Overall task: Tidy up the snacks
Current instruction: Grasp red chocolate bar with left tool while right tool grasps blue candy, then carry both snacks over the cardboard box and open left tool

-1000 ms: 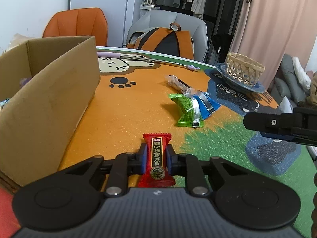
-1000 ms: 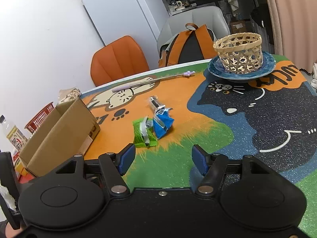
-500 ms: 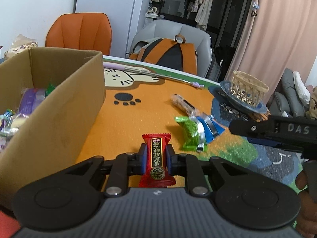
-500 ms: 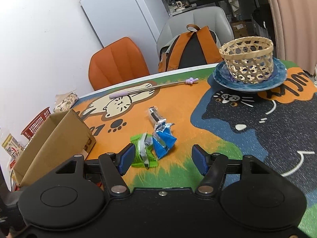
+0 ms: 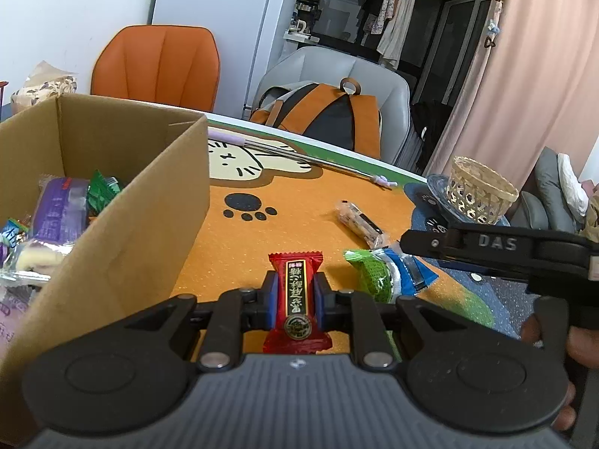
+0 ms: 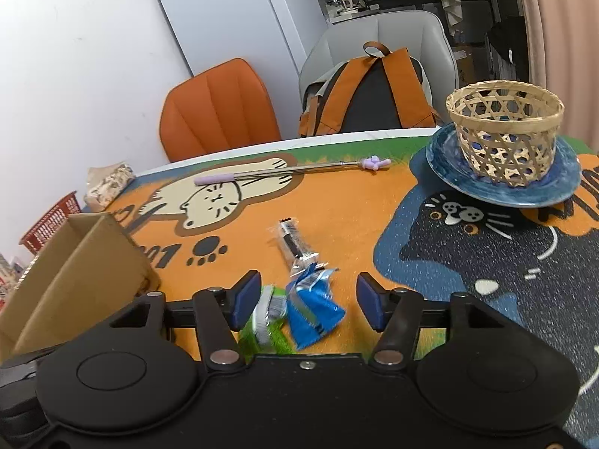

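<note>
My left gripper [image 5: 295, 292] is shut on a red wrapped candy [image 5: 297, 299], held just right of the open cardboard box [image 5: 123, 224], which holds several wrapped snacks. On the mat lie a green packet [image 5: 374, 273], a blue packet [image 5: 410, 269] and a clear-wrapped bar [image 5: 359, 222]. In the right wrist view my right gripper [image 6: 307, 301] hangs over the blue packet [image 6: 312, 312] and the green packet [image 6: 267, 321]. Its jaws are closing, with both packets lying between them, the pads not pressing on either. The clear-wrapped bar [image 6: 294, 243] lies just beyond.
A woven basket [image 6: 503, 131] stands on a blue plate [image 6: 524, 191] at the back right. A long metal rod with a lilac handle [image 6: 284, 174] lies along the far edge. An orange chair [image 6: 217, 108] and a grey chair with a backpack [image 6: 370, 93] stand behind the table.
My left gripper has risen beside the box, so the box's inside now shows. My right gripper has moved forward over the green and blue packets, and its jaws have narrowed.
</note>
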Available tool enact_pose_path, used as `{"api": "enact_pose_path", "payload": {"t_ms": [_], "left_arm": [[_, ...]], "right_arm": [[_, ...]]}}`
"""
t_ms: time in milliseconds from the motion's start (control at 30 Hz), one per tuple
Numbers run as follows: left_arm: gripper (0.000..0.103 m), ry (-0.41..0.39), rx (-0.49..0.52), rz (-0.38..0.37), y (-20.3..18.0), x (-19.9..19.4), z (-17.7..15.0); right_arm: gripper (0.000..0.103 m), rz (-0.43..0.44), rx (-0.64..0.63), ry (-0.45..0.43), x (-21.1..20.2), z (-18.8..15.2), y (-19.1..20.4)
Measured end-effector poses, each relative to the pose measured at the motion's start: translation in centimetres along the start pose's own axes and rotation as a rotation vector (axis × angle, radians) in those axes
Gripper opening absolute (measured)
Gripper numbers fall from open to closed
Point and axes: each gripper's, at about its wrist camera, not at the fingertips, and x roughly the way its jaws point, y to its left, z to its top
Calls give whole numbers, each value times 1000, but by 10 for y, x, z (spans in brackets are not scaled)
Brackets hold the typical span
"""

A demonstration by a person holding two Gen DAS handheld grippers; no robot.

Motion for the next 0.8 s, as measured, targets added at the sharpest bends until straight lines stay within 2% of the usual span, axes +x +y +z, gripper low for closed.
{"api": "enact_pose_path", "payload": {"t_ms": [100, 200, 333, 800], "left_arm": [[18, -2, -4, 2, 3, -1, 2], [18, -7, -8, 1, 5, -5, 2], [18, -14, -9, -4, 4, -11, 2], [18, -99, -5, -39, -7, -59, 10]], "right_arm": [[47, -4, 2, 14, 8, 0, 0], [30, 2, 1, 54, 15, -5, 0], [27, 12, -2, 58, 5, -11, 2], [26, 61, 3, -45, -49, -13, 17]]}}
